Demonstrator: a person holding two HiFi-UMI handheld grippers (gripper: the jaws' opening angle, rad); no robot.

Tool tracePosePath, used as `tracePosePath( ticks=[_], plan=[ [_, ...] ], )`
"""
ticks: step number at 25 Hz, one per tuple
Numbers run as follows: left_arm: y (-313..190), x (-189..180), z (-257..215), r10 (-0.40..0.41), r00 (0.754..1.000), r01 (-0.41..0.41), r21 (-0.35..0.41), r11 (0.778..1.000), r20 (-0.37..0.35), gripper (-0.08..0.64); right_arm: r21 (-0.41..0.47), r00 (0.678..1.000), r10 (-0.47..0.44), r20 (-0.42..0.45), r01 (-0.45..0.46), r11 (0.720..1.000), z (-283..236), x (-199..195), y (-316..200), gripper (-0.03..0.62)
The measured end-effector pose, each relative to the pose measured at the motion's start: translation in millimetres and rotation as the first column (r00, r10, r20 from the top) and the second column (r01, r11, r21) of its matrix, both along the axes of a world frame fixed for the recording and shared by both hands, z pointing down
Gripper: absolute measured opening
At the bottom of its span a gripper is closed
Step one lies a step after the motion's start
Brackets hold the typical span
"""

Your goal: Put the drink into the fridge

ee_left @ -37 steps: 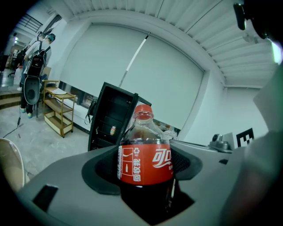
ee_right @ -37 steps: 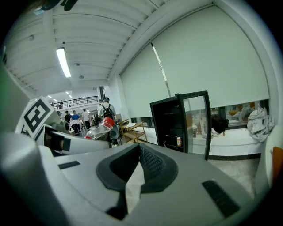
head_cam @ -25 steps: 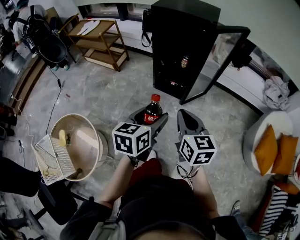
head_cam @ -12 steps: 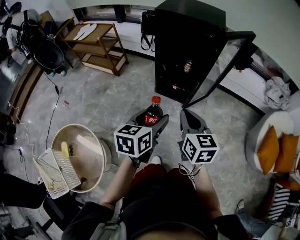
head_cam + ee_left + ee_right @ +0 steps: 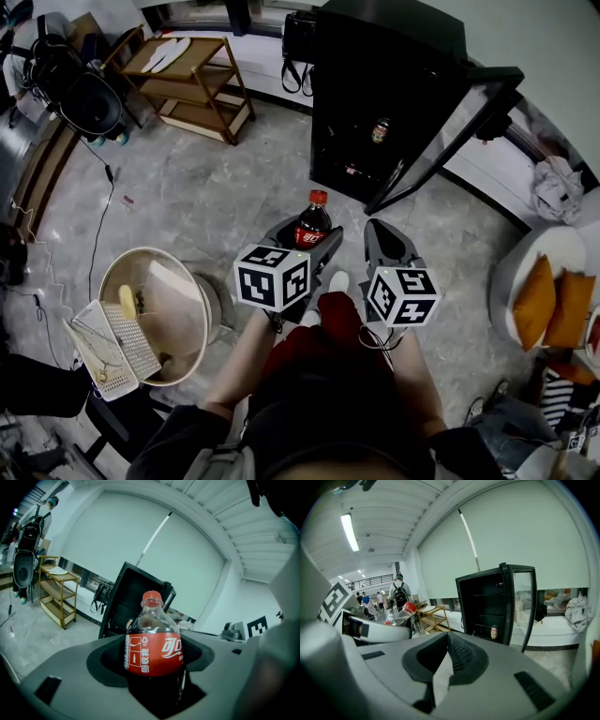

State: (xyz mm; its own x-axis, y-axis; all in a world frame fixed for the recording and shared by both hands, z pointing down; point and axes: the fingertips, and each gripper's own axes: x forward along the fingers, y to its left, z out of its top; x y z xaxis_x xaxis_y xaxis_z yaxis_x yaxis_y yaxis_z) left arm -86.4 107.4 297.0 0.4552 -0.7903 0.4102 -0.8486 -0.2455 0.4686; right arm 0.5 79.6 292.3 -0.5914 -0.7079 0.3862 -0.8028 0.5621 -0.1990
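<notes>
One black fridge (image 5: 375, 94) stands on the floor with its door (image 5: 441, 131) wide open. The left tongs (image 5: 302, 246) squeeze the drink (image 5: 311, 223), upright, well apart from the fridge. The right tongs (image 5: 382, 240) are pressed together, holding nothing. A small can (image 5: 380, 130) sits inside the fridge.

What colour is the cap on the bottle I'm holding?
Red cap on the bottle, clearest in the left gripper view.

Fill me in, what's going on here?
A person holds a tool in each hand. The left tool is shut on an upright cola bottle; the right tool is shut and empty. Ahead stands a black fridge with its door open and a can on a shelf inside. The bottle is not yet in the fridge.
</notes>
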Motion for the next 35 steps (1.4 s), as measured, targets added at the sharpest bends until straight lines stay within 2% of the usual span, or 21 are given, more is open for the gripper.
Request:
tracePosePath(
  ticks=[13, 26, 35],
  plan=[
    [-87.3, -9.2, 19.5, 0.007, 1.000, -0.006, -0.048, 0.999, 0.017, 0.319, -0.057, 1.000, 0.012, 0.004, -0.011, 0.998, 25.6, -6.2, -83.9, 0.018],
    [-188.0, 3.5, 29.0, 0.016, 0.999, -0.014, -0.074, 0.997, 0.034, 0.319, -0.073, 1.000, 0.026, 0.008, -0.026, 0.997, 35.4, 7.5, -182.1, 0.018],
    [-244.9, 30.1, 42.6, 0.056, 0.995, -0.048, -0.102, 0.994, 0.080, 0.319, -0.070, 0.997, 0.076, 0.015, -0.074, 0.995, 43.7, 38.1, -232.1, 0.018]
  ],
)
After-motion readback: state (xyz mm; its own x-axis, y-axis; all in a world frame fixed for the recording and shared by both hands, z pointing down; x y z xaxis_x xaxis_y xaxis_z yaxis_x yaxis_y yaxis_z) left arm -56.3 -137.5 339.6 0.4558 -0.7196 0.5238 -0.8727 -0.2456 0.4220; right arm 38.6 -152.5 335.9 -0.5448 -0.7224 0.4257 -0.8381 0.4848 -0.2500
